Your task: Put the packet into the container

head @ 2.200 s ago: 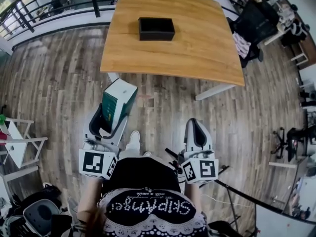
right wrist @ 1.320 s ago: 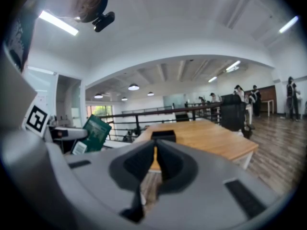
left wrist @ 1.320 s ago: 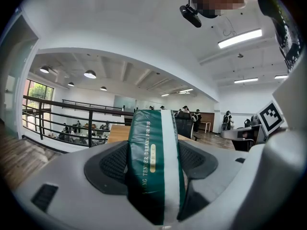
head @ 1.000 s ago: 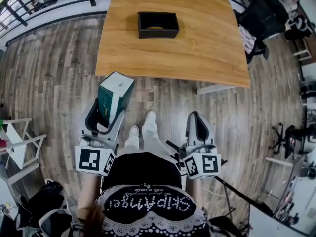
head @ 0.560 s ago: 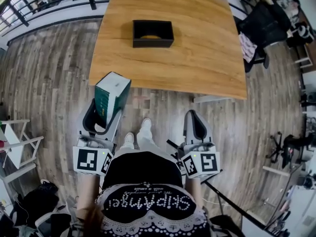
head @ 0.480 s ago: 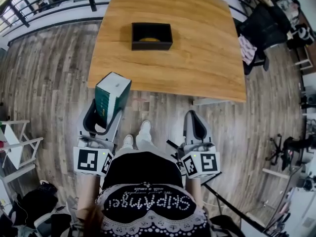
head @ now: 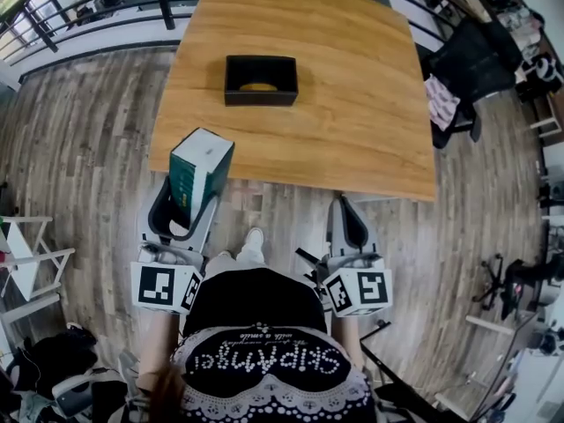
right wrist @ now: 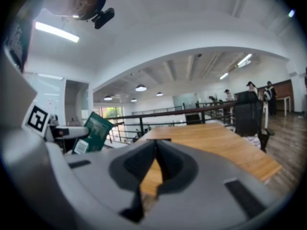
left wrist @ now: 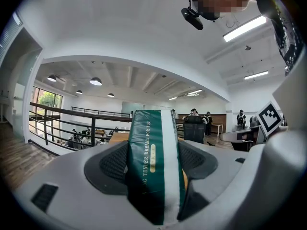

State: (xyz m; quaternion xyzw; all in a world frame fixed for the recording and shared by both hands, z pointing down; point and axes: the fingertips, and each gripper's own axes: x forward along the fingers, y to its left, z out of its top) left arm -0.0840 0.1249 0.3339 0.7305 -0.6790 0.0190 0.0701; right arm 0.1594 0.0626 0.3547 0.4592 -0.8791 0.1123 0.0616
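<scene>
- The table [head: 352, 104] filled more of the head view than it had a couple of seconds before. Its near edge had come down to meet the carried load. I judged that the person had walked up to it, so the approach was nearly over.
- The container [head: 260, 79], a black open box on the left half of the tabletop, had slid down and a little left in the head view. That put it almost straight beyond the left gripper, though still well apart from the load.
- The packet [head: 201, 167], green with a white end, stayed upright with a slight lean to the right in the left gripper [head: 187, 211]. It had not shifted in the hold. Its top now overlapped the table's near edge in the head view, and it was in the air, not yet over the container.
- The left gripper view showed both jaws clamped on the packet's green sides, so the hold looked sound for the forward reach I judged was left.
- The right gripper [head: 347, 221] hung at the right, short of the table edge as before, with its jaws pressed together on nothing.
</scene>
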